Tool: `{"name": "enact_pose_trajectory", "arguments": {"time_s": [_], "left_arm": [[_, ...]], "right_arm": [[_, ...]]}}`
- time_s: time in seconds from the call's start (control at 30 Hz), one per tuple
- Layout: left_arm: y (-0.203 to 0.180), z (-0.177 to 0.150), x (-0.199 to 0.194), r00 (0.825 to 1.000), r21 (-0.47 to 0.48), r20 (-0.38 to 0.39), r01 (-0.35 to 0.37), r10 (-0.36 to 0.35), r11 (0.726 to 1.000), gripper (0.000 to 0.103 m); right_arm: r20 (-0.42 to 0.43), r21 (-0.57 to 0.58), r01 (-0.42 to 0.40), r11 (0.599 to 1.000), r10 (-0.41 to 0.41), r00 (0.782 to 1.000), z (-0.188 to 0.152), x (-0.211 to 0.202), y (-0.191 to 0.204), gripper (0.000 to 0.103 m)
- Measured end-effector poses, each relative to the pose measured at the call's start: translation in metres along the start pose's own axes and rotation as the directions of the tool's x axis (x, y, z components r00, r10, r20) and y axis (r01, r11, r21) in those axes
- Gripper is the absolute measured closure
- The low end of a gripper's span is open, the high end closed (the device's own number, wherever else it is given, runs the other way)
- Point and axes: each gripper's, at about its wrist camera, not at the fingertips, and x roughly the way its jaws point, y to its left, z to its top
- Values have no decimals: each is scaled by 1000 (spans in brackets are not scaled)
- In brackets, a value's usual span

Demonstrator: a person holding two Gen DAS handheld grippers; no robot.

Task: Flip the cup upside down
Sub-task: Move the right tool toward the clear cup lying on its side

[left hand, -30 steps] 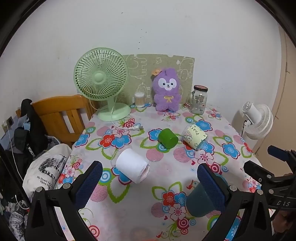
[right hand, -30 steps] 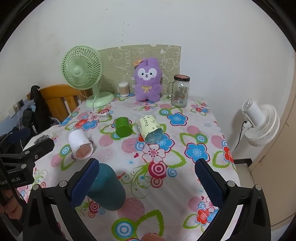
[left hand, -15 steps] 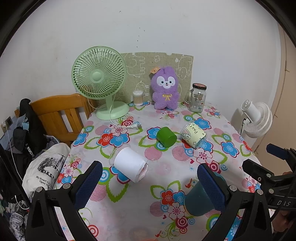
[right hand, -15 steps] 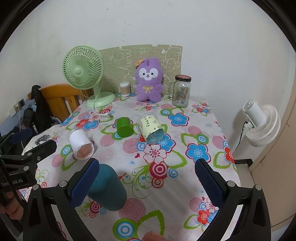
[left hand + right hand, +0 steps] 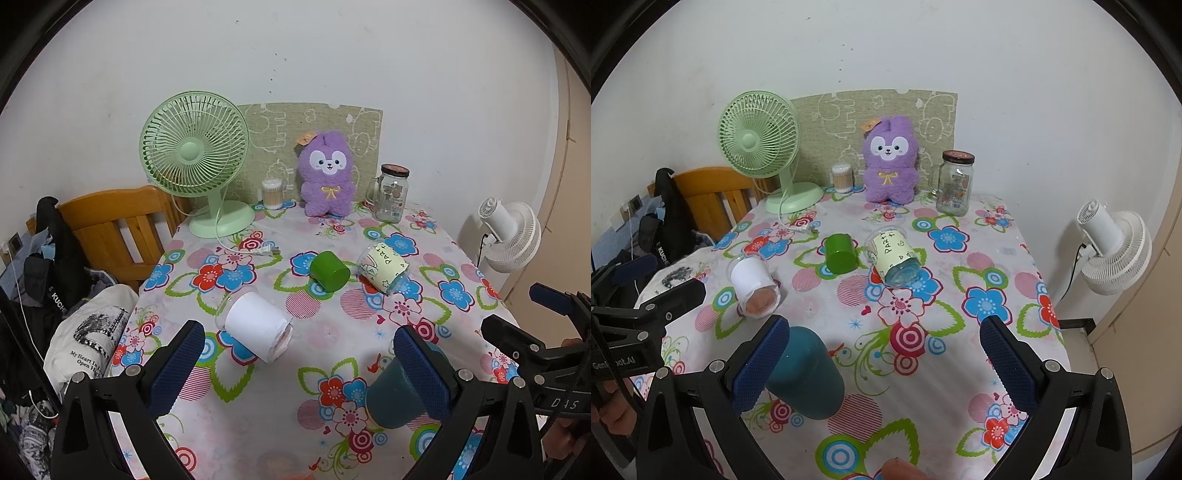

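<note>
Several cups lie on their sides on the flowered tablecloth (image 5: 332,332). A white-sleeved cup (image 5: 256,326) lies at the left, also in the right wrist view (image 5: 753,282). A green cup (image 5: 329,271) (image 5: 840,253) lies mid-table. A clear cup with a yellow "PARTY" sleeve (image 5: 384,265) (image 5: 895,258) lies to its right. A teal cup (image 5: 395,397) (image 5: 807,376) lies nearest, partly behind a finger in each view. My left gripper (image 5: 299,373) is open and empty above the near table. My right gripper (image 5: 886,362) is open and empty too.
At the back stand a green desk fan (image 5: 195,166), a cotton-swab jar (image 5: 272,194), a purple plush toy (image 5: 327,173) and a glass jar (image 5: 391,192). A wooden chair (image 5: 122,225) with bags is at the left. A white fan (image 5: 509,236) stands right of the table.
Both grippers have drifted slightly back and up, so the table looks a little farther away. The cups have not moved.
</note>
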Motion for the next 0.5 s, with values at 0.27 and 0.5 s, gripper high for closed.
{"name": "enact_pose_trajectory", "arguments": {"time_s": [0.27,0.5], "left_arm": [[-1,-2,0,1000,3,-1,-5,5,1000,0],[0,-3,4,1000,33,-19,7,-7,999,0]], "right_arm": [[-27,12,-45,999,46,999,-1,3,-3,0],[-33,7,-73,997,73,997,3,7,-9,0]]}}
